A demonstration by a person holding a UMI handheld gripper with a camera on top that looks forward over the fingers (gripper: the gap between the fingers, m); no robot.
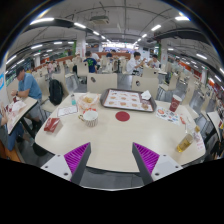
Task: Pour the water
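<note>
Your gripper [111,160] hangs open, holding nothing, its 2 fingers over the table [110,140] edge. The likely water cup [174,103] stands well beyond, right of the tray [128,99]; probably light and slippery, so grasp it mid-body.

Smooth matt cream table [105,140]; glossy magenta pads [76,156].

1. The table [110,135] at frame centre is pale beige.
2. A round coaster [122,116] mid-frame is dark red.
3. The pads [75,156] at the frame's bottom are magenta with ridged stripes.
</note>
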